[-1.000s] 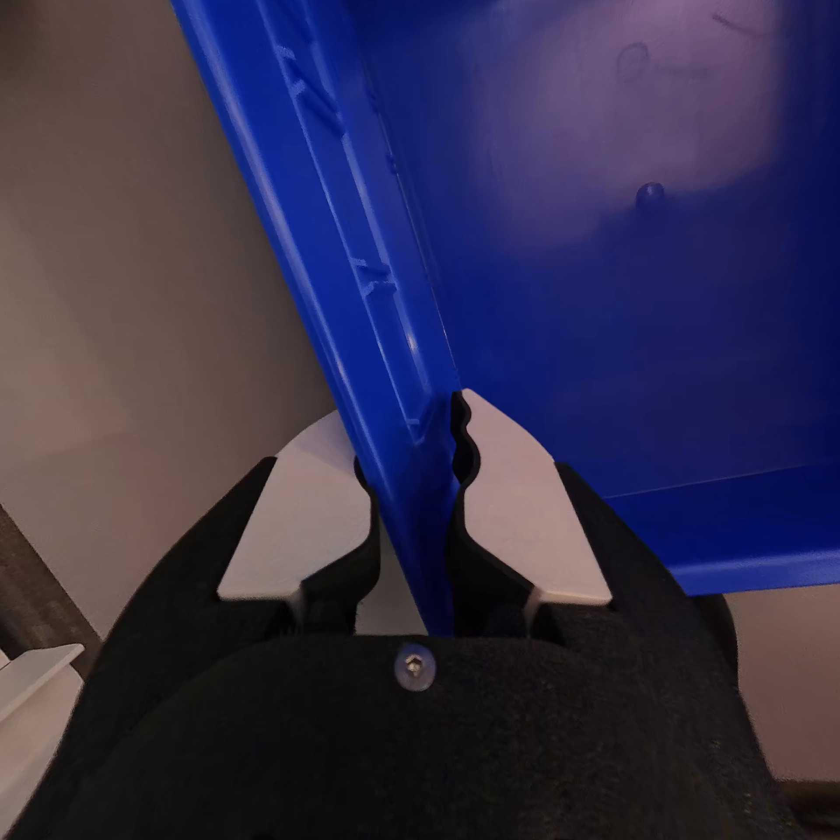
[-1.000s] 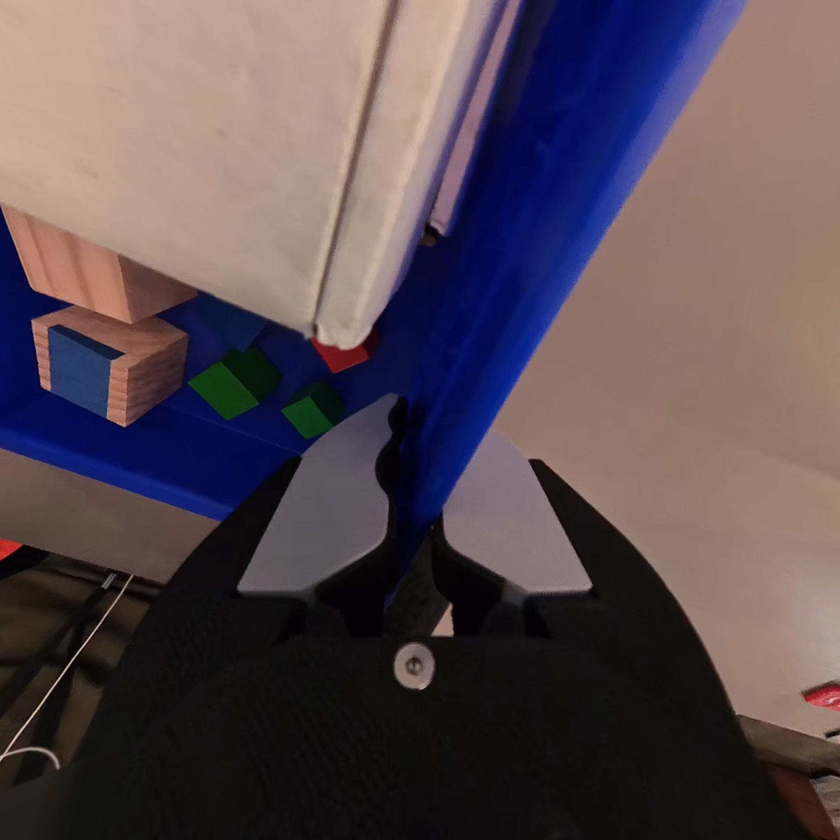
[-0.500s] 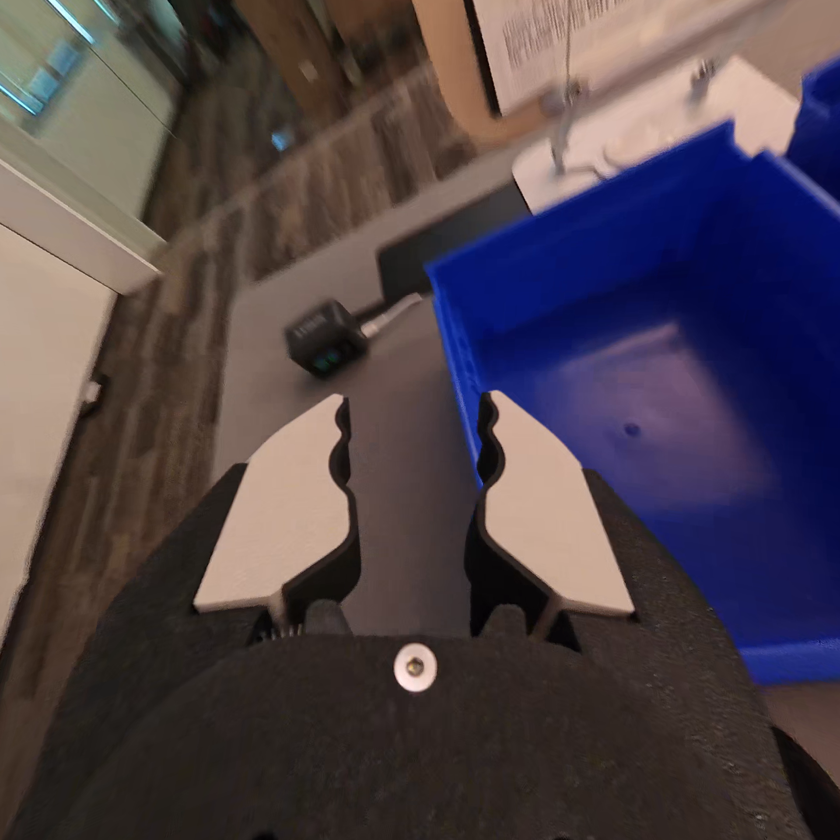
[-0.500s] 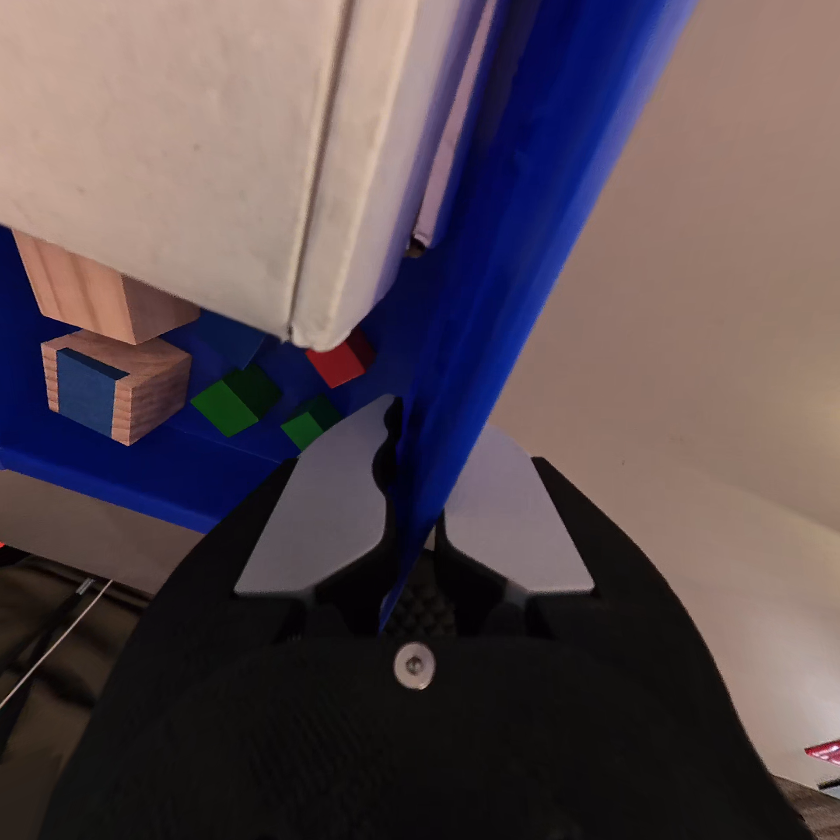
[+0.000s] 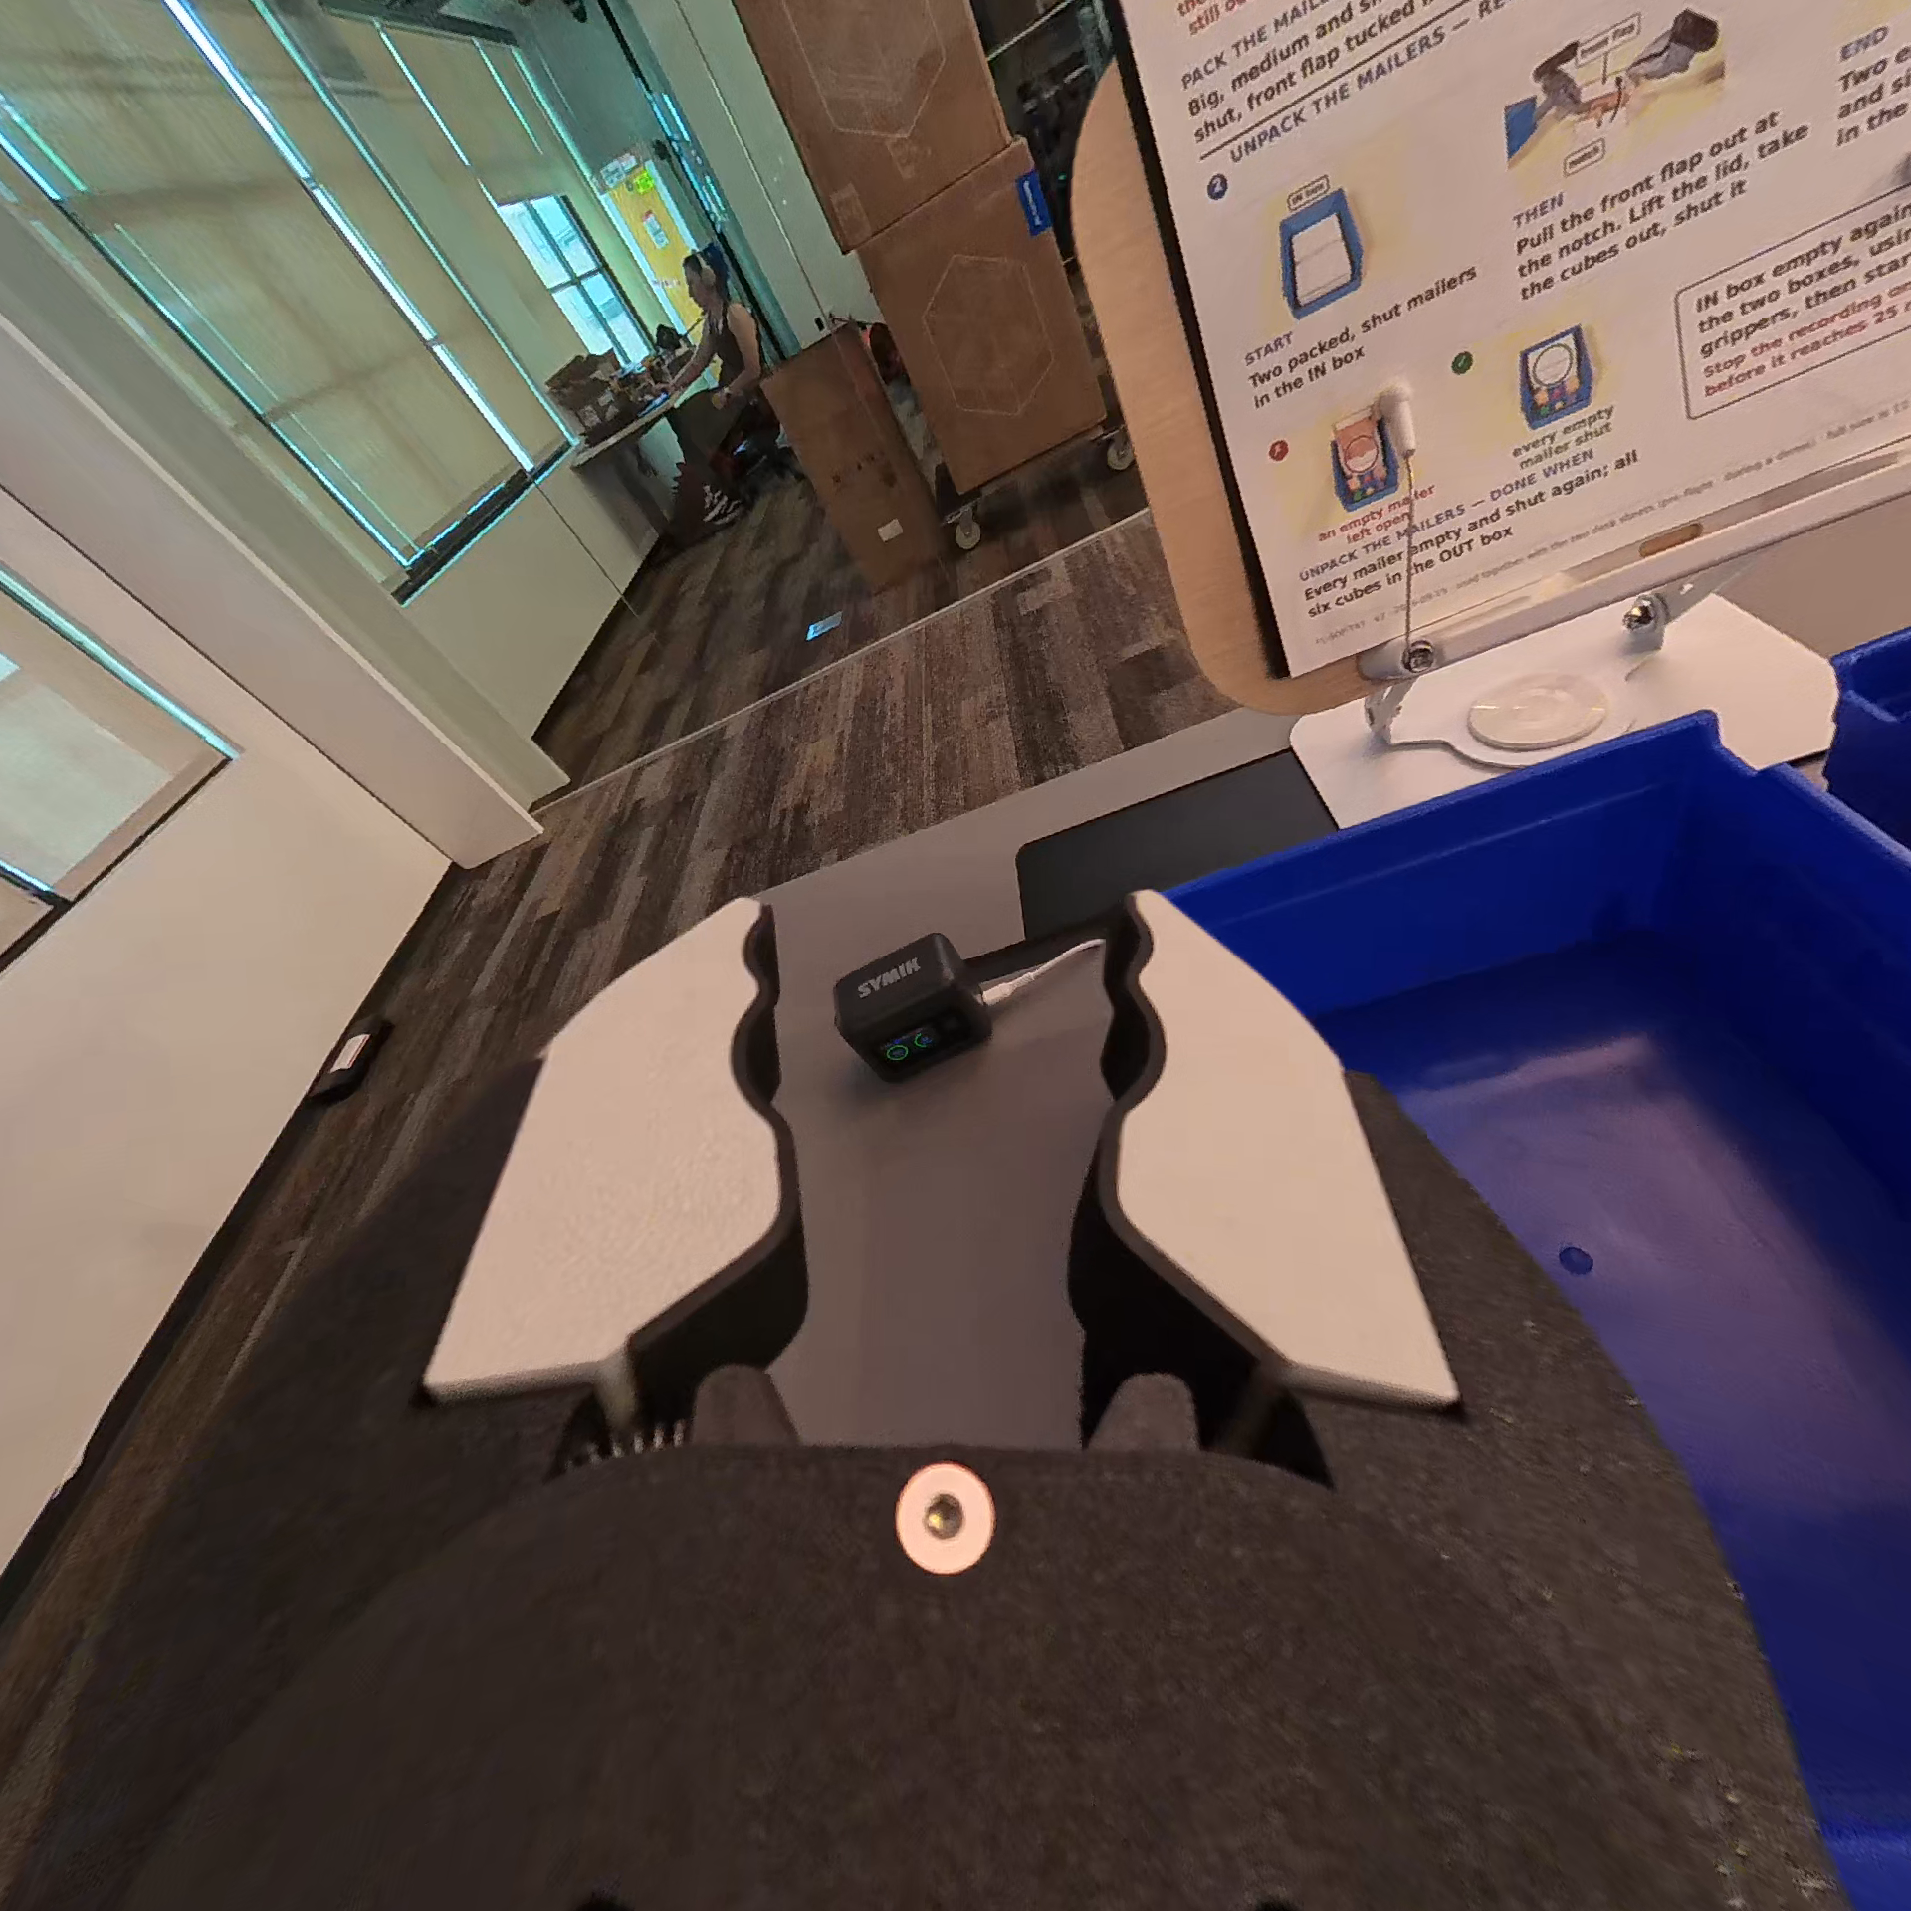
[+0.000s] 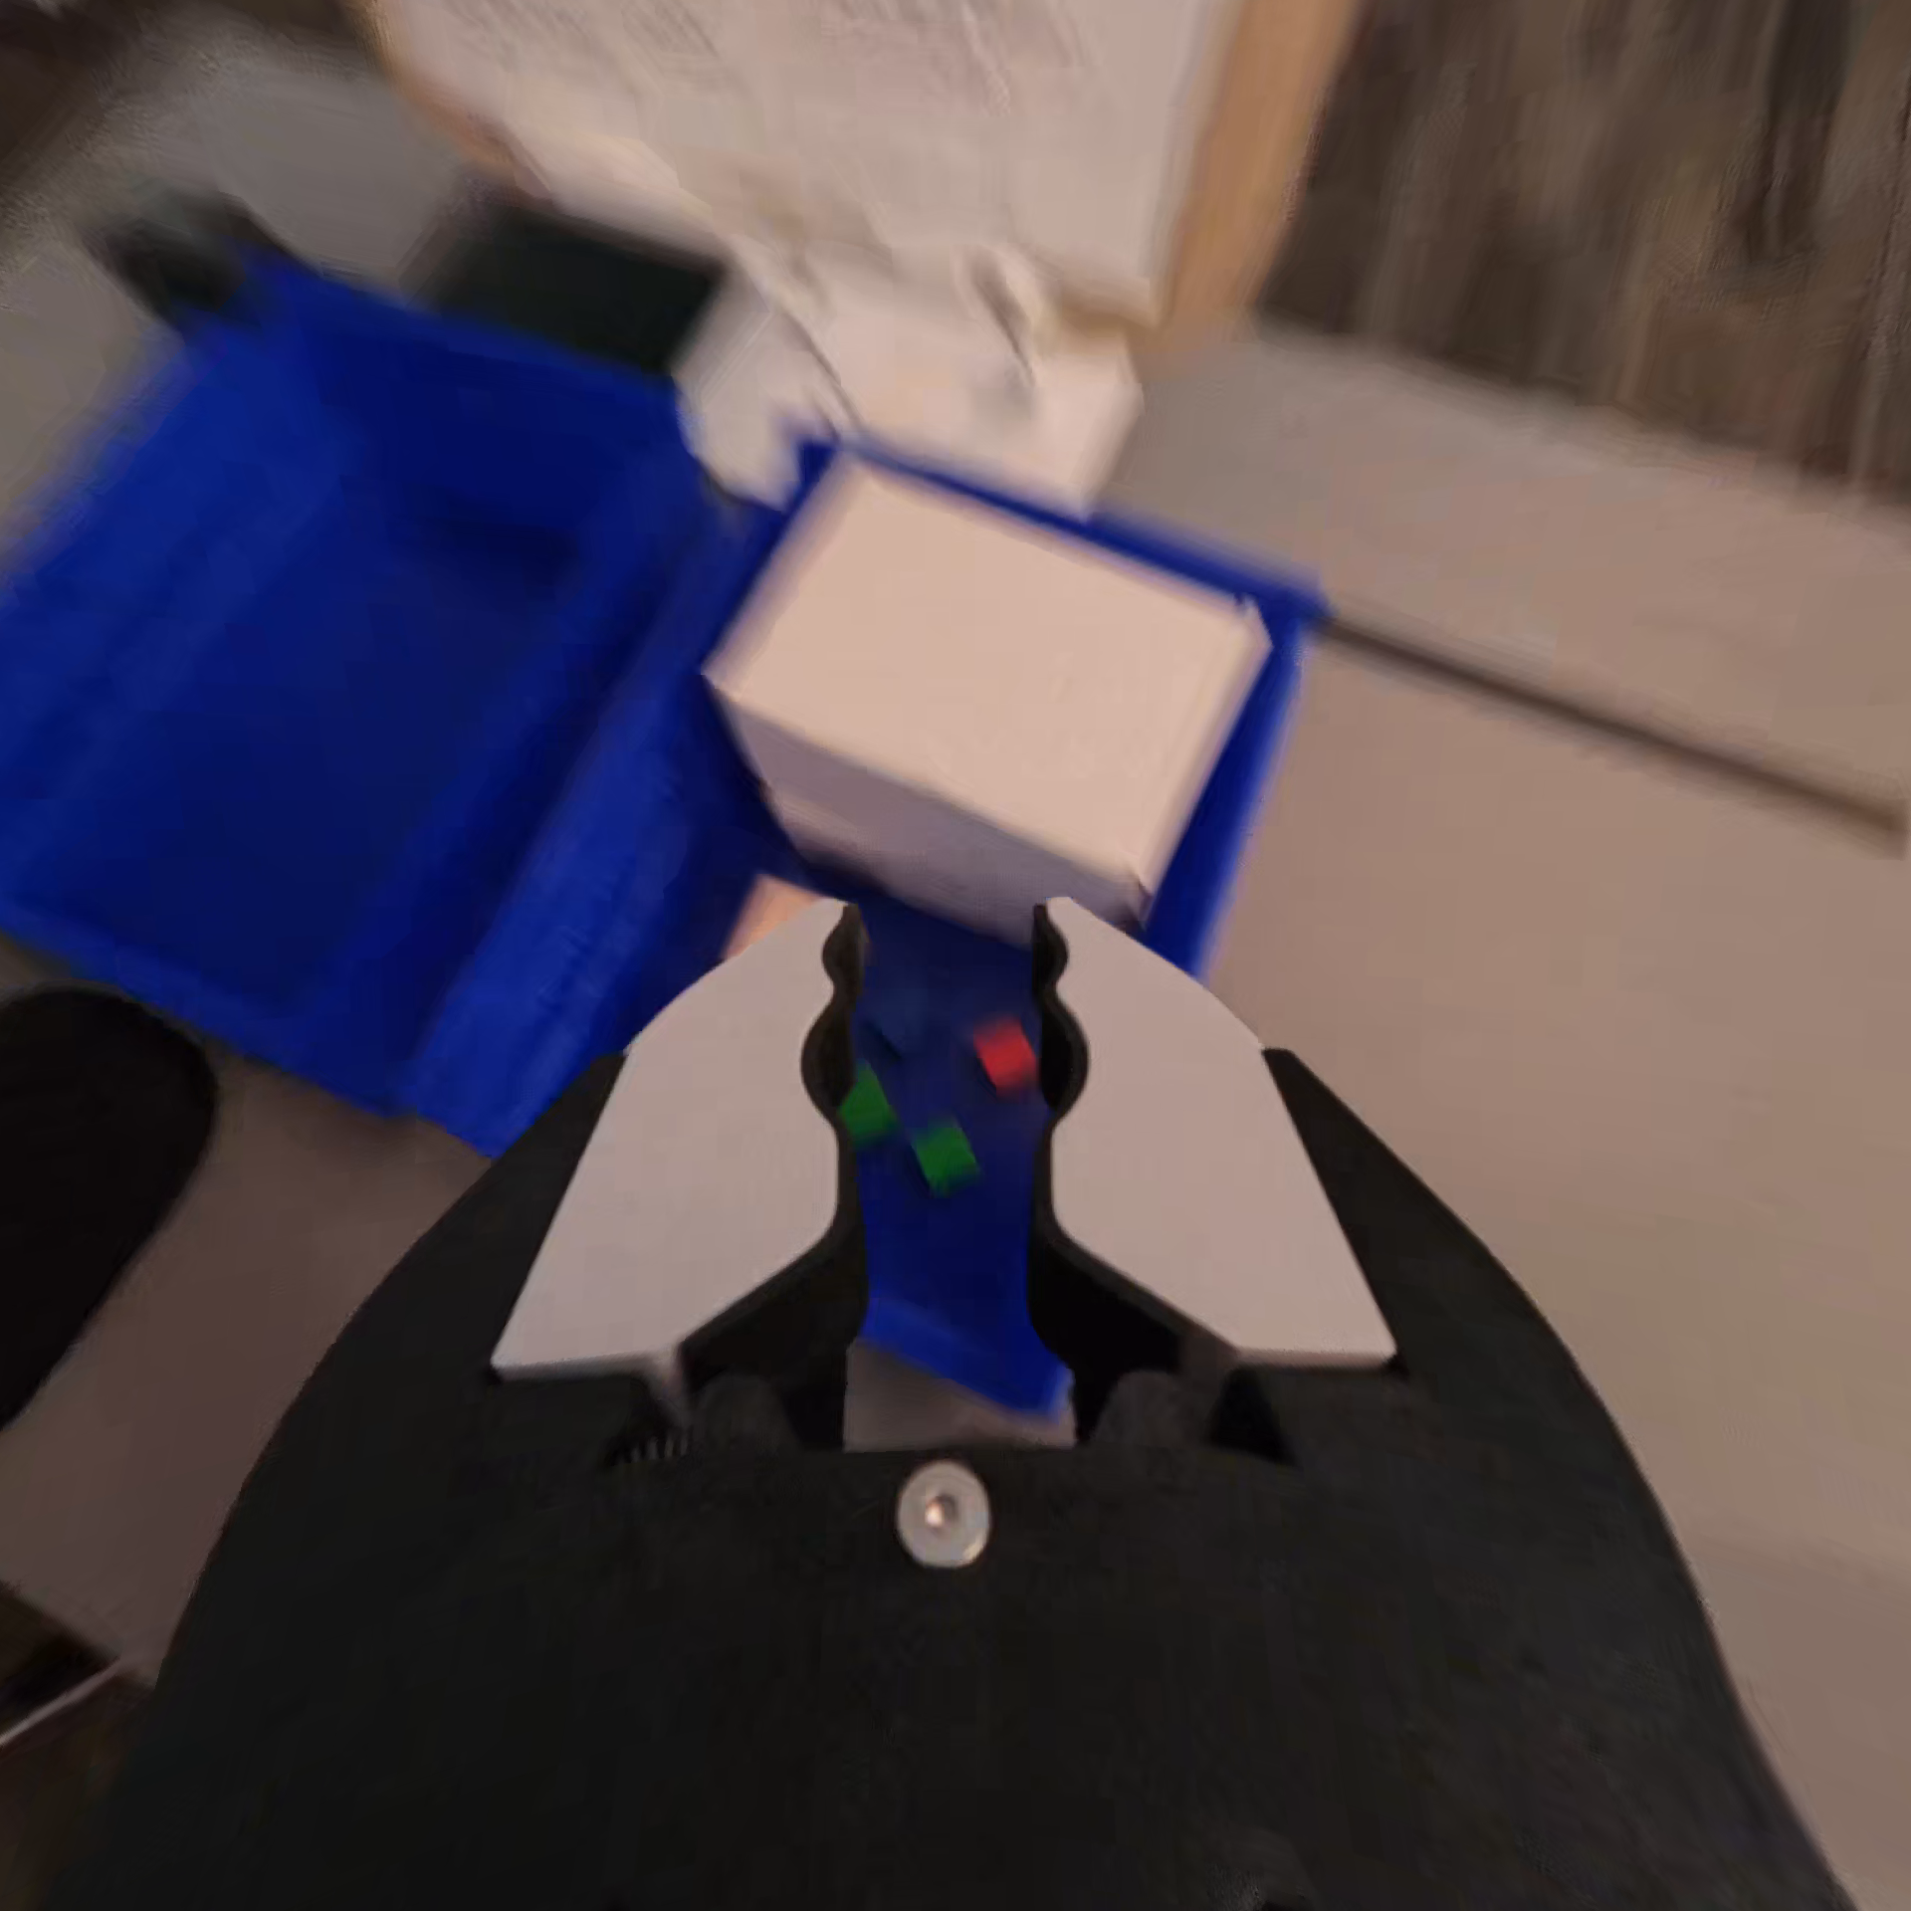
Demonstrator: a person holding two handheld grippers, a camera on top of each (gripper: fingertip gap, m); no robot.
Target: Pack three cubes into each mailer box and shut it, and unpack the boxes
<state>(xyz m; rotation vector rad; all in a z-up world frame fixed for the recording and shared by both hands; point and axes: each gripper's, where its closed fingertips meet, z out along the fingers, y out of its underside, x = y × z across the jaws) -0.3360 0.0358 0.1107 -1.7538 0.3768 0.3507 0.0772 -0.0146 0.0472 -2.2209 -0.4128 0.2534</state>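
My left gripper (image 5: pixel 946 910) is open and empty, above the table to the left of an empty blue bin (image 5: pixel 1448 848). My right gripper (image 6: pixel 943 915) is open and empty, held above a second blue bin (image 6: pixel 1231 827). That bin holds a shut white mailer box (image 6: pixel 982 703) and small cubes: a red cube (image 6: pixel 1005 1055) and two green cubes (image 6: pixel 867 1106). The empty bin also shows in the right wrist view (image 6: pixel 310 724), left of the full one. The right wrist view is blurred by motion.
A small black device (image 5: pixel 910 1008) with a white cable lies on the grey table (image 5: pixel 931 1189) ahead of my left fingers. An instruction board on a white stand (image 5: pixel 1551 693) stands behind the bins. The floor drops off to the left, with cardboard boxes and a person far off. Across from one pair of fingers to the other is roughly 45 cm.
Both grippers were shut on blue bin walls with the bins tipped up. Both have let go, opened and pulled back, the left first, and the bins now rest on the table.
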